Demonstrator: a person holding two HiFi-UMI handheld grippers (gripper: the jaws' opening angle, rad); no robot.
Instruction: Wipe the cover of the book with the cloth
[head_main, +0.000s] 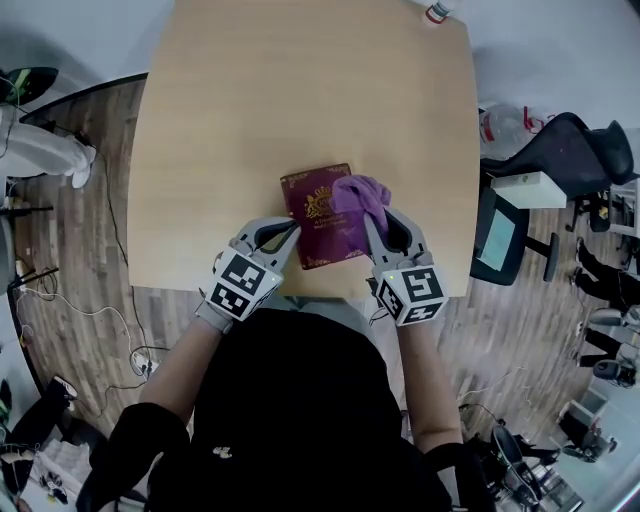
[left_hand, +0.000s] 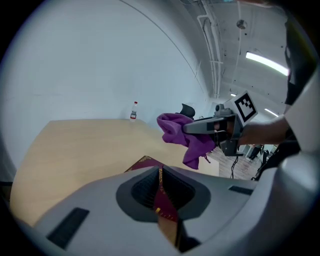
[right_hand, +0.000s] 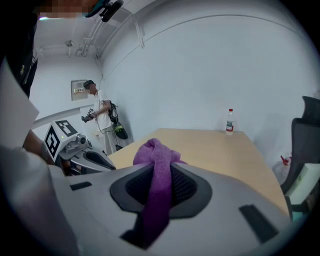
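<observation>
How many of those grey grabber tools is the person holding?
2. The left gripper is at the left edge of the book, clamped on it. The right gripper is over the book's right side, clamped on the purple cloth. None seems hidden.

Black top (head_main: 290, 400), grey left hand-held gripper (head_main: 287, 234) and right hand-held gripper (head_main: 374, 226) with black-and-white cubes (head_main: 243, 285)

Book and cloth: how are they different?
The book is dark red with gold print; the cloth is plain purple. The book is flat with straight edges; the cloth is bunched and droopy. The left gripper pinches the book; the right gripper pinches the cloth. Both are held in shut jaws.
</observation>
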